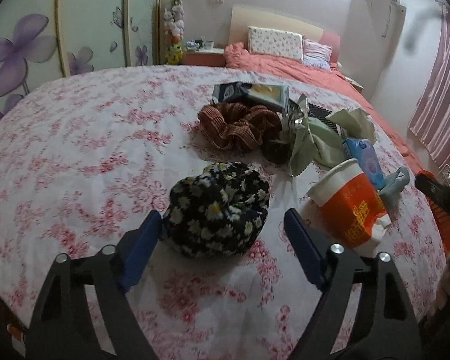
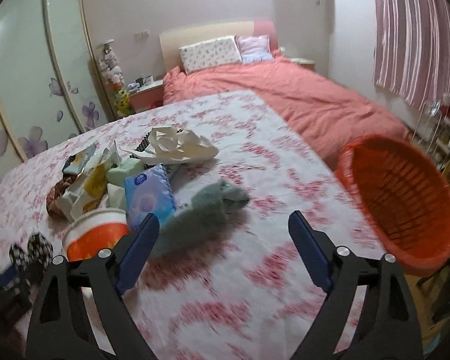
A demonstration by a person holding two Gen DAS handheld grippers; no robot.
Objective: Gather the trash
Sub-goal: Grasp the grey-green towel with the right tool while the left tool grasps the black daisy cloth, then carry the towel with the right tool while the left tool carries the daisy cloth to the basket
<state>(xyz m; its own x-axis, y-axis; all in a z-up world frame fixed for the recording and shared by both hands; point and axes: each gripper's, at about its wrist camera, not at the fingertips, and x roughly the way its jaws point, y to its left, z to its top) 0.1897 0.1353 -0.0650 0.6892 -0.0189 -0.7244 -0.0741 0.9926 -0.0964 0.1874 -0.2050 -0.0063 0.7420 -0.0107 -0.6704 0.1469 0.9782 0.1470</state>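
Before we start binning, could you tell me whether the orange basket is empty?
Apparently empty: the orange basket tilts toward the camera, showing only bare ribbed walls.

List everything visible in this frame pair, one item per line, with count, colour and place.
floral cloth: 1, white-pink, covering the surface
daisy-print bundle: 1, black-white, between left gripper fingers
scrunchie: 1, brown, behind bundle
paper cup: 1, orange-white, tipped, right of bundle
tissue pack: 1, blue, behind cup
sock: 1, grey-green, mid-cloth
crumpled paper: 1, white, far side
foil wrapper: 1, silver, beside scrunchie
basket: 1, orange, right edge
bed: 1, coral, behind
left gripper: open
right gripper: open
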